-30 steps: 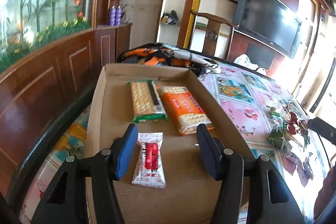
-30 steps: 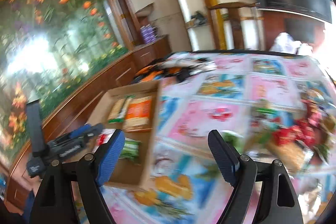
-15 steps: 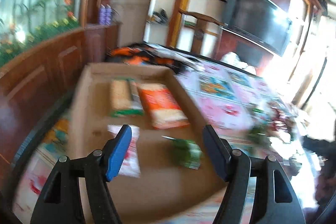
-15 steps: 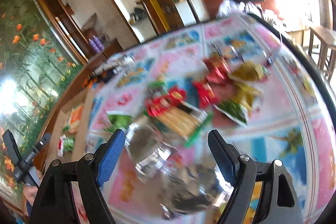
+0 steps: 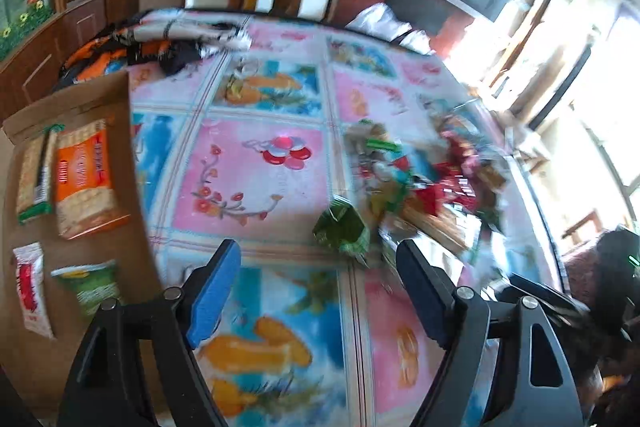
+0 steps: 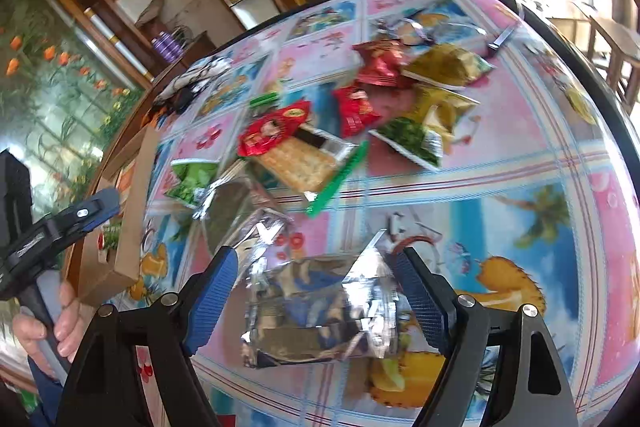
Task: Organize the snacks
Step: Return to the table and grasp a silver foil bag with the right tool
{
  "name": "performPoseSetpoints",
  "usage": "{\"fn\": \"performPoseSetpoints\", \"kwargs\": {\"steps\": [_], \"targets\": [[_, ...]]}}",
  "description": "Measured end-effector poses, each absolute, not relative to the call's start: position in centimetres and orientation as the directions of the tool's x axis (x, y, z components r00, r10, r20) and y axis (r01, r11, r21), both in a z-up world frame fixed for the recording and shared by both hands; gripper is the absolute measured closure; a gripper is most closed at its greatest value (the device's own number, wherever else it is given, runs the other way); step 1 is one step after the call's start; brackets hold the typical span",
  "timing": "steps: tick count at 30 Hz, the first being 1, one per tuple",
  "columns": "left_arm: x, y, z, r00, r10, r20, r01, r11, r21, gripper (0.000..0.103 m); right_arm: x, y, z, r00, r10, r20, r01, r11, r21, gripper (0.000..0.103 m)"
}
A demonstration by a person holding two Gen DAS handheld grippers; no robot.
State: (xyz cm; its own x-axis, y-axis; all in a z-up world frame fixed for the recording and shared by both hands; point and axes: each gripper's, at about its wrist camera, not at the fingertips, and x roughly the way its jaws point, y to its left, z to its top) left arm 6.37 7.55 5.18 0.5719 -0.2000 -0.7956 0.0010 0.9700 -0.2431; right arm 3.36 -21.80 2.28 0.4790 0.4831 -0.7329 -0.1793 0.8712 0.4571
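Both grippers [image 5: 316, 291] [image 6: 316, 295] have black frames, blue ribbed pads [image 6: 210, 297] and silver screws.

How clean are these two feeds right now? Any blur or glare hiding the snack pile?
Left wrist view: motion blur smears the snack pile and the tablecloth; window glare whites out the upper right; the cardboard box reads more clearly. Right wrist view: sharper; the silver foil packet between the right gripper fingers mirrors the light; fisheye bends the table edge.

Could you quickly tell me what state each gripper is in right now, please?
Left gripper: jaws opening, nothing between them, over the tablecloth.
Right gripper: open, straddling the silver foil packet, pads not pressing on it.
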Motion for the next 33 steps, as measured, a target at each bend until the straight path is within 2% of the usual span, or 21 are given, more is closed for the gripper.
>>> {"fn": "performPoseSetpoints", "kwargs": {"steps": [6,9,10,12,13,23,30,33], "targets": [[10.0,6.0,2.3,0.500,-0.175,-0.848,-0.061,0.970,-0.237,0.025,3.0,-22.9,2.6,0.495,0.494,-0.715,-0.164,0.861,0.481,0.018],[10.5,5.7,1.7,0.514,-0.143,-0.846,-0.077,0.974,-0.211,0.043,2.9,-23.5,2.6,0.499,0.499,-0.709,-0.152,0.855,0.495,0.018],[10.6,5.6,1.7,0.525,-0.130,-0.841,-0.070,0.978,-0.195,0.054,3.0,-23.7,2.5,0.495,0.503,-0.709,-0.144,0.852,0.503,0.018],[10.6,5.3,1.7,0.533,-0.122,-0.838,-0.052,0.983,-0.176,0.067,3.1,-23.9,2.3,0.486,0.506,-0.713,-0.134,0.849,0.511,0.018],[10.4,5.3,1.6,0.539,-0.124,-0.833,-0.052,0.982,-0.180,0.069,3.1,-23.8,2.2,0.484,0.506,-0.714,-0.133,0.849,0.512,0.018],[8.4,6.4,1.6,0.575,-0.173,-0.799,-0.038,0.971,-0.237,0.069,2.2,-22.3,1.9,0.439,0.537,-0.720,-0.202,0.840,0.504,0.018],[8.5,7.1,1.9,0.584,-0.216,-0.783,-0.014,0.961,-0.276,0.069,-4.0,-18.1,2.0,0.265,0.638,-0.723,-0.460,0.743,0.487,0.017],[8.2,7.0,2.4,0.598,-0.223,-0.770,-0.002,0.960,-0.280,0.069,-5.8,-17.0,3.5,0.302,0.594,-0.746,-0.553,0.746,0.370,0.017]]}}
